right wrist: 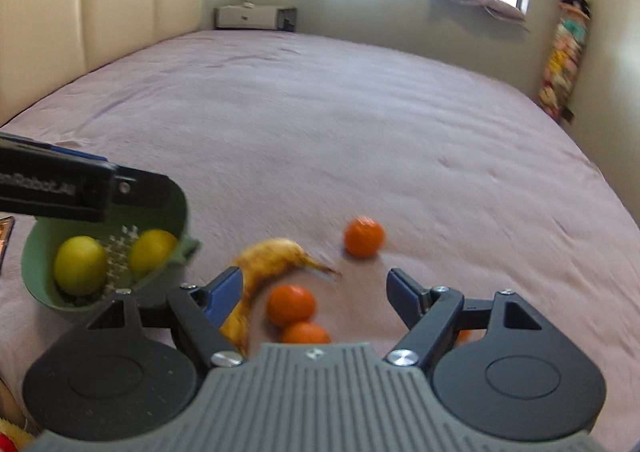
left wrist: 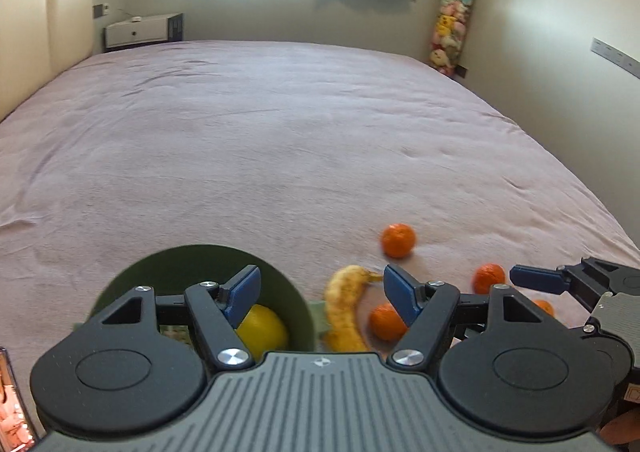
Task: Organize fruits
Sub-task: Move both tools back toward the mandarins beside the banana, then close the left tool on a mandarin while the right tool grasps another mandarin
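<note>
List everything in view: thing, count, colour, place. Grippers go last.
bowl: one, green, on the bed at near left
lemons: two, yellow, inside the bowl
banana: one, yellow with brown spots, on the bed just right of the bowl
tangerines: at least four, orange, loose on the bed right of the banana
bed: one, pinkish cover, cream headboard at left
nightstand: one, white, by the far wall
stuffed toys: a stack, mixed colours, far right corner, panda on top
left gripper: open, empty
right gripper: open, empty
</note>
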A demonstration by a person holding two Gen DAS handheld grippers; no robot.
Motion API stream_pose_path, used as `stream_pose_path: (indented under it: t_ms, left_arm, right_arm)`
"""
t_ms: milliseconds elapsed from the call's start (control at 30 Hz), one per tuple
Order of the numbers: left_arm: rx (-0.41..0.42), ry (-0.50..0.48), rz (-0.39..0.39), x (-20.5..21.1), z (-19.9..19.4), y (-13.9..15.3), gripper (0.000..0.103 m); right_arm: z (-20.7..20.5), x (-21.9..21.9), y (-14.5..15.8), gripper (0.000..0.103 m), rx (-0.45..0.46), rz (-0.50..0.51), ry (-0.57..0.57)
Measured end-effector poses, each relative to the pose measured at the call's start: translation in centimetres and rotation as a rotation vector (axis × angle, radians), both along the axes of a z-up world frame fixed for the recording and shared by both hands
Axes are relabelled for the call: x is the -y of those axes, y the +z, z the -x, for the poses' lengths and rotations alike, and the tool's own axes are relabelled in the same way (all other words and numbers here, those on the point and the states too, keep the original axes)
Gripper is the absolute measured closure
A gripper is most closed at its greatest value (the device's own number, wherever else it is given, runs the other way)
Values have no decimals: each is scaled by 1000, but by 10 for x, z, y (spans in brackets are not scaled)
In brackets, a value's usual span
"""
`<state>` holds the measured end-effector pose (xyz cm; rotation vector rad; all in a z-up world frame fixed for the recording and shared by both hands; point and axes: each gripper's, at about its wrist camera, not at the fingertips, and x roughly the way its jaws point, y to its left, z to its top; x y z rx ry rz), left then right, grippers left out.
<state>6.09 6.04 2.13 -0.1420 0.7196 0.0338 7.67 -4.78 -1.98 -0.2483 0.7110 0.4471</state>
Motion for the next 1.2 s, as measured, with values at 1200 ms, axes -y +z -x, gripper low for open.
stream_pose_path:
  t_ms: [1200]
  left_arm:
    - [-254, -32, 154, 87, -41, -97, 41]
  right_arm:
    - [-46, 143, -67, 47, -249, -70, -484]
